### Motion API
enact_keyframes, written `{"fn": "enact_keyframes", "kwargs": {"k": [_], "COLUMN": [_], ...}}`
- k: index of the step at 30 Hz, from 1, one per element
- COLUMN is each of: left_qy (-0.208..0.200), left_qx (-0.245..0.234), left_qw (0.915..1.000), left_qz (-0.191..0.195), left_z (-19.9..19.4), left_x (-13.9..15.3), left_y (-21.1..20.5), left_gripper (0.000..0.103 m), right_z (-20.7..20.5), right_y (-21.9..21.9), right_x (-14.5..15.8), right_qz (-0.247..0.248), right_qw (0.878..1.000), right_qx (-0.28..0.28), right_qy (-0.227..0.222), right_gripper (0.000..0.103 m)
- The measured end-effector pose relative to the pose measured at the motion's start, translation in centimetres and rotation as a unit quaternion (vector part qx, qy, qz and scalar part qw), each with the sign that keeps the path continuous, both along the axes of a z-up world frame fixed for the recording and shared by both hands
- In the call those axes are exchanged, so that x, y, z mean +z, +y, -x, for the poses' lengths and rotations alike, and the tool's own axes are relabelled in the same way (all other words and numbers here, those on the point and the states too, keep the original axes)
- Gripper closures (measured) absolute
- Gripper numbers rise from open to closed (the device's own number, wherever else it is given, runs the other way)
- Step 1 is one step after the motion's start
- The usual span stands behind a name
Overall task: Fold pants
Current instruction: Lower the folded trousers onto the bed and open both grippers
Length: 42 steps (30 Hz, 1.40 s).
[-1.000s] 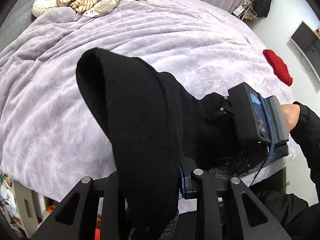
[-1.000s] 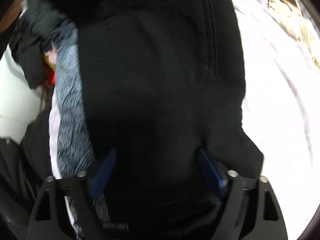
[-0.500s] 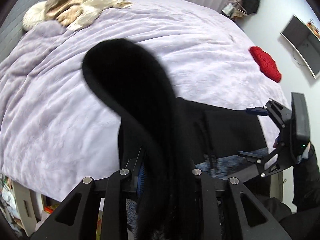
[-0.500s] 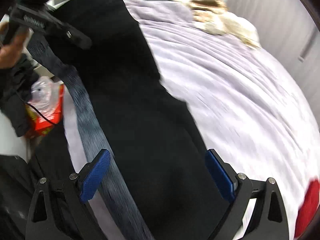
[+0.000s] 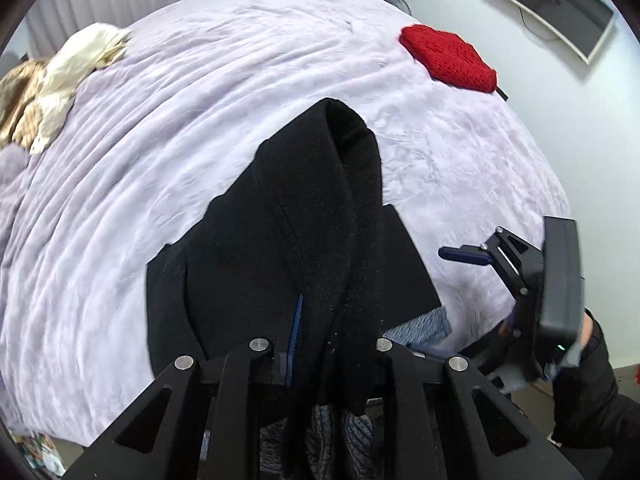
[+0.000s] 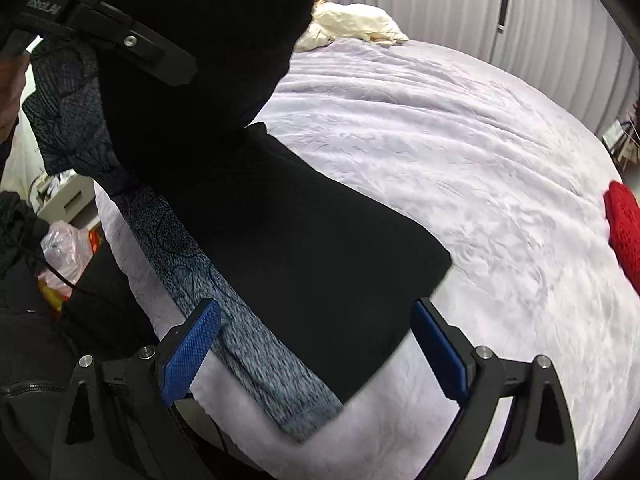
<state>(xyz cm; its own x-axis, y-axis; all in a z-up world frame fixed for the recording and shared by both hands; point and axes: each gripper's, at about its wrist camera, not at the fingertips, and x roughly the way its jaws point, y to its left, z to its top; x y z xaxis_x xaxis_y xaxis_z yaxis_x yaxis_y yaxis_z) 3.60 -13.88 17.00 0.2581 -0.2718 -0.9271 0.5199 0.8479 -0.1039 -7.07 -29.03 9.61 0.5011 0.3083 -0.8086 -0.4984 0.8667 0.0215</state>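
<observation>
The black pants [image 5: 248, 280] lie partly flat on the lilac bed cover [image 5: 180, 128], near its front edge. One end of them rises off the bed as a folded hump [image 5: 344, 168] into my left gripper [image 5: 332, 336], which is shut on the cloth; one blue pad [image 5: 297, 320] shows beside it. From the right wrist view the same lifted end [image 6: 208, 40] hangs from the left gripper [image 6: 120, 40] at top left. My right gripper [image 6: 312, 312] is open just above the flat part of the pants [image 6: 304, 248], with nothing pinched.
A grey-blue mottled garment [image 6: 248, 344] lies under the pants along the bed edge. A red knitted piece [image 5: 448, 56] sits far right on the bed, and a cream clothes pile [image 5: 60, 76] at the far left. A screen [image 5: 552, 0] hangs on the wall.
The black cloth that filled the right gripper's open jaws now lies flat on the bed below it. The left gripper has swung across with its held end, rolling as it went.
</observation>
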Motion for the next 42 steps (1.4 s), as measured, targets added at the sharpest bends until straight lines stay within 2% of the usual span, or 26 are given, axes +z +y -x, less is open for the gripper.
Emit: {"fn": "enact_keyframes", "kwargs": {"k": [4, 8, 9, 11, 13, 14, 17, 19, 21, 22, 24, 26, 27, 28, 30, 33, 35, 37, 38, 39, 42], "left_qy": [0.063, 0.068, 0.065, 0.072, 0.088, 0.082, 0.071, 0.068, 0.039, 0.017, -0.024, -0.065, -0.069, -0.062, -0.041, -0.007, -0.005, -0.024, -0.031, -0.037, -0.049], "left_qx": [-0.005, -0.013, -0.012, -0.016, -0.02, -0.011, -0.006, -0.002, 0.019, 0.041, 0.089, 0.141, 0.162, 0.175, 0.199, 0.22, 0.234, 0.238, 0.235, 0.232, 0.223], "left_qw": [0.9975, 0.9957, 0.9965, 0.9969, 0.9959, 0.9965, 0.9973, 0.9966, 0.9967, 0.9973, 0.9956, 0.9866, 0.9817, 0.9796, 0.9776, 0.9754, 0.9723, 0.9709, 0.9714, 0.972, 0.9734], "left_qz": [-0.032, -0.061, -0.052, -0.027, 0.004, 0.007, 0.013, 0.047, 0.068, 0.058, 0.011, -0.052, -0.073, -0.076, -0.054, 0.0, 0.004, 0.005, 0.003, -0.003, -0.017], "left_z": [-1.7, -1.8, -1.8, -1.6, -1.3, -1.2, -0.4, -0.1, 0.0, 0.0, -0.4, -0.9, -1.2, -1.5, -1.7, -2.0, -1.9, -1.5, -1.4, -1.3, -1.1], "left_x": [-5.9, -10.4, -10.6, -10.0, -9.4, -8.8, -7.3, -5.8, -4.2, -3.8, -3.9, -4.9, -5.7, -6.5, -7.9, -10.7, -12.2, -12.8, -12.8, -12.8, -12.3], "left_y": [-4.4, -7.3, -7.3, -7.1, -7.0, -6.8, -6.2, -4.7, -2.4, -0.9, 1.1, 3.8, 5.1, 6.5, 8.8, 11.1, 11.1, 10.8, 10.5, 10.2, 9.8], "left_gripper": [0.085, 0.082, 0.076, 0.054, 0.017, 0.014, 0.014, 0.014, 0.014, 0.014, 0.014, 0.014, 0.014, 0.014, 0.014, 0.014, 0.002, 0.0, 0.0, 0.0, 0.0], "right_z": [0.7, 1.2, 1.6, 2.2, 2.5, 2.6, 2.3, 2.2, 2.0, 2.0, 1.8, 1.1, 0.5, 0.0, -1.2, -2.7, -3.8, -4.2, -4.2, -4.5, -4.6], "right_y": [-1.3, -2.4, -2.7, -2.7, -3.0, -3.2, -3.8, -4.0, -4.0, -4.0, -3.7, -3.4, -3.2, -3.0, -2.5, -1.4, -0.1, 1.6, 2.5, 3.2, 3.4], "right_x": [-1.5, -2.9, -3.1, -3.2, -3.2, -3.3, -3.0, -2.6, -2.2, -1.8, -1.4, -1.1, -1.0, -1.1, -1.4, -2.3, -3.4, -3.7, -3.7, -3.8, -3.3], "right_qz": [-0.026, -0.049, -0.053, -0.051, -0.053, -0.057, -0.076, -0.092, -0.107, -0.116, -0.129, -0.143, -0.154, -0.161, -0.163, -0.193, -0.188, -0.161, -0.15, -0.142, -0.149], "right_qw": [0.999, 0.998, 0.998, 0.998, 0.997, 0.997, 0.995, 0.994, 0.992, 0.991, 0.99, 0.988, 0.986, 0.984, 0.983, 0.976, 0.975, 0.98, 0.983, 0.983, 0.981], "right_qx": [-0.022, -0.034, -0.034, -0.034, -0.037, -0.039, -0.048, -0.052, -0.053, -0.052, -0.052, -0.058, -0.058, -0.06, -0.073, -0.08, -0.086, -0.09, -0.081, -0.074, -0.08], "right_qy": [0.011, 0.027, 0.028, 0.029, 0.029, 0.031, 0.036, 0.039, 0.039, 0.038, 0.033, 0.031, 0.037, 0.041, 0.047, 0.067, 0.081, 0.073, 0.073, 0.086, 0.092], "right_gripper": [0.006, 0.006, 0.006, 0.006, 0.006, 0.006, 0.006, 0.006, 0.006, 0.006, 0.003, 0.002, 0.002, 0.002, 0.002, 0.002, 0.004, 0.021, 0.057, 0.067, 0.077]}}
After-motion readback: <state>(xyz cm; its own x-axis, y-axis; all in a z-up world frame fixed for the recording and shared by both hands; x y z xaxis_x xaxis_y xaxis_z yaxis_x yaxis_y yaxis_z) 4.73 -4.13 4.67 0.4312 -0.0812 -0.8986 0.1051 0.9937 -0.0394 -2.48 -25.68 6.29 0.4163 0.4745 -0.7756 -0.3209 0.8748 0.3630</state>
